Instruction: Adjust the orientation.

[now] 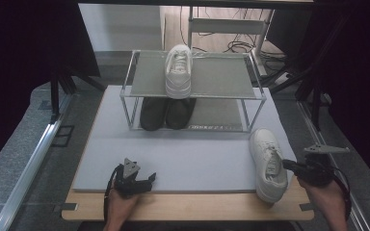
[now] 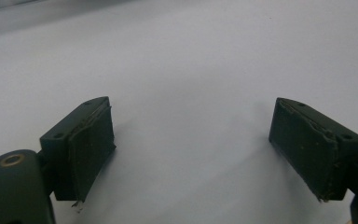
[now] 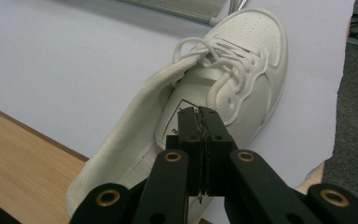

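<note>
Nearest the camera, two hands hold tools over the front edge of the table (image 1: pixel 188 204). At the left, the left tool (image 1: pixel 150 179) rests on the grey mat (image 1: pixel 183 159), its jaws spread wide with nothing between them. Farther back stands a rack (image 1: pixel 195 77) with one white shoe (image 1: pixel 178 71) on top and dark shoes (image 1: pixel 167 113) beneath. At the right, the right tool (image 1: pixel 285 164), jaws pressed together, pinches the heel edge of the white sneaker (image 1: pixel 268 163) lying on the mat's front right corner.

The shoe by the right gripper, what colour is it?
White all over, laces too; the shoe shows best in the right gripper view.
</note>
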`<move>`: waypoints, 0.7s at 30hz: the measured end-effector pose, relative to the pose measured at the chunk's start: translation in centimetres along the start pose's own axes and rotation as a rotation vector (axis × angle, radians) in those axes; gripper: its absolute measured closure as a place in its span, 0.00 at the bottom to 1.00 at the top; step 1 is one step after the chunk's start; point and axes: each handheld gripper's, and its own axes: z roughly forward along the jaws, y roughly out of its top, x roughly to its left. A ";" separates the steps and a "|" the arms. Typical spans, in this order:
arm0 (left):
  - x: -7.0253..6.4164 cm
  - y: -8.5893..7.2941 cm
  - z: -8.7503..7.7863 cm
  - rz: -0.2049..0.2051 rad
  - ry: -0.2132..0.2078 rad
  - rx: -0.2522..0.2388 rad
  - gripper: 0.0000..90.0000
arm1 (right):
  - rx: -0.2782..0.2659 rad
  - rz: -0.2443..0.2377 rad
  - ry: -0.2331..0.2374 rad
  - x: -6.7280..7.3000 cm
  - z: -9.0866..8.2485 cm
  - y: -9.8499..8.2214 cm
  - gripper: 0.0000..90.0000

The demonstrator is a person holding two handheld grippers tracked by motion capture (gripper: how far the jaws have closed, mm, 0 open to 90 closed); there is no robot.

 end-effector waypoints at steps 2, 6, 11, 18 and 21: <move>0.0 0.0 0.0 0.000 0.000 0.000 0.15 | -0.007 0.005 -0.002 -0.2 0.0 0.1 0.99; 0.0 0.0 0.0 0.000 0.000 0.000 0.15 | -0.015 0.016 -0.025 -0.9 -0.3 0.4 0.99; 0.0 0.0 0.0 0.000 0.000 0.001 0.15 | -0.009 0.026 -0.071 -2.1 0.4 0.6 0.99; 0.0 0.0 0.0 -0.002 0.000 0.000 0.15 | 0.018 0.056 -0.097 -4.5 3.0 0.5 1.00; 0.0 0.0 0.0 -0.003 0.000 -0.001 0.15 | 0.022 0.062 -0.096 -5.3 4.2 0.2 1.00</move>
